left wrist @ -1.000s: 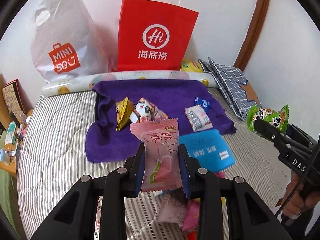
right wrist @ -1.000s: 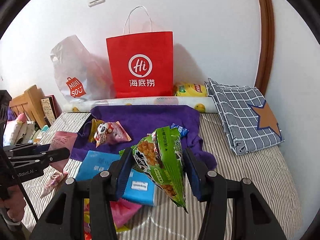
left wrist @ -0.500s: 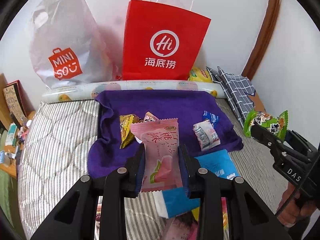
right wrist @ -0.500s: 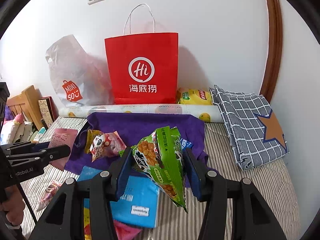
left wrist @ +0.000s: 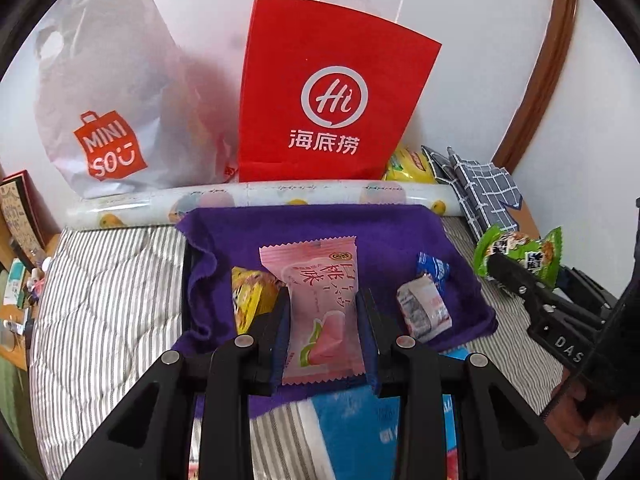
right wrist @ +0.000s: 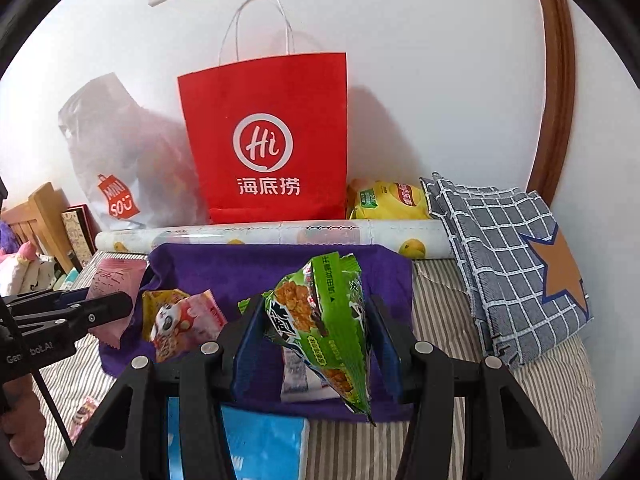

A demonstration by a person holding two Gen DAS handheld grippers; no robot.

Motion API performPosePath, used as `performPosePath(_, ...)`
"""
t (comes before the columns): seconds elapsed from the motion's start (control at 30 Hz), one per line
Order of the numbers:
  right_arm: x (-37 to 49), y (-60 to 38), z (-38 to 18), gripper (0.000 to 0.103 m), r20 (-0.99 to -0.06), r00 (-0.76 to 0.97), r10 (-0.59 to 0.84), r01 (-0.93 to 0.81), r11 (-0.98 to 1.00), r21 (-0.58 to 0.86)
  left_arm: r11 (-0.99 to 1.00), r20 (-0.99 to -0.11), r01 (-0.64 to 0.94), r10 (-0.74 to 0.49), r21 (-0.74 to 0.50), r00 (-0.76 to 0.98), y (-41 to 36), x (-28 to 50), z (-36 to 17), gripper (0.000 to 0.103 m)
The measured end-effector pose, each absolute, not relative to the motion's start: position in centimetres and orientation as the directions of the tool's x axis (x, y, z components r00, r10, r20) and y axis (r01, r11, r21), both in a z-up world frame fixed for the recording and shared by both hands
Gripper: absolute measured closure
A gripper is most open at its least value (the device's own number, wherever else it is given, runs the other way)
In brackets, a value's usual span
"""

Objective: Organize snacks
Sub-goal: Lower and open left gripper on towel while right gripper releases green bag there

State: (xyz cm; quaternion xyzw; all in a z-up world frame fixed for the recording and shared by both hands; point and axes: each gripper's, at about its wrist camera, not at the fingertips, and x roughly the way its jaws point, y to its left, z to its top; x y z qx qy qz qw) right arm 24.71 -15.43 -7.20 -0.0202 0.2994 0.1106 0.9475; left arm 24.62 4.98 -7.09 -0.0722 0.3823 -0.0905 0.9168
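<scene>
Because each gripper carries one snack, both are held above the purple cloth (left wrist: pixel 304 232), where I judge the snacks are being collected. The left gripper (left wrist: pixel 322 332) is closed on a pink packet (left wrist: pixel 318 300), which stands upright between the pads, pinched at its lower half so the top stays free. The right gripper (right wrist: pixel 316 344) is closed on a green packet (right wrist: pixel 324 312), which hangs tilted with its corner pointing down. In the left view the green packet (left wrist: pixel 520 252) appears at the right edge, over the border of the cloth; in the right view the pink packet (right wrist: pixel 114 292) appears at the left, beside the cloth edge.

On the cloth I count four snacks in the left view: one yellow packet (left wrist: pixel 250 296), one white packet (left wrist: pixel 424 312), one small blue packet (left wrist: pixel 432 270), and, seen only from the right, one panda packet (right wrist: pixel 180 320). Near the cameras one light blue pack (right wrist: pixel 264 444) lies on the striped bed (left wrist: pixel 108 280), partly hidden by the grippers.

Behind the cloth lies one printed roll (right wrist: pixel 280 232), probably stopping things from sliding to the wall. Against the wall stand two bags: one red bag (right wrist: pixel 268 140) and one white bag (left wrist: pixel 104 92). One yellow chips bag (right wrist: pixel 388 200) and one checked cloth (right wrist: pixel 508 256) are at the right.
</scene>
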Motion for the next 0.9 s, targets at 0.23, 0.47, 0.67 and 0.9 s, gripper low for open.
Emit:
performPosePath(0.23, 27.2, -15.0, -7.5, 0.054, -0.573, 0.793, 0.204, -0.227, 0.973, 0.033, 0.976, -0.684, 0.118, -0.214, -0.185, 0.698, 4.6, 27.1, -7.2, 0.071)
performPosePath(0.47, 29.7, -14.6, -8.9, 0.054, -0.594, 0.776, 0.210, -0.237, 0.971, 0.033, 0.978, -0.717, 0.127, -0.208, -0.165, 0.665, 4.1, 29.3, -9.2, 0.071)
performPosePath(0.67, 31.1, -14.5, -10.8, 0.054, -0.638, 0.742, 0.207, -0.237, 0.971, 0.039, 0.979, -0.744, 0.126, -0.204, -0.160, 0.637, 4.1, 30.4, -10.7, 0.071)
performPosePath(0.9, 31.8, -14.5, -12.1, 0.054, -0.672, 0.712, 0.206, -0.238, 0.970, 0.046, 0.979, -0.776, 0.130, -0.205, -0.159, 0.597, 3.9, 30.9, -12.0, 0.071)
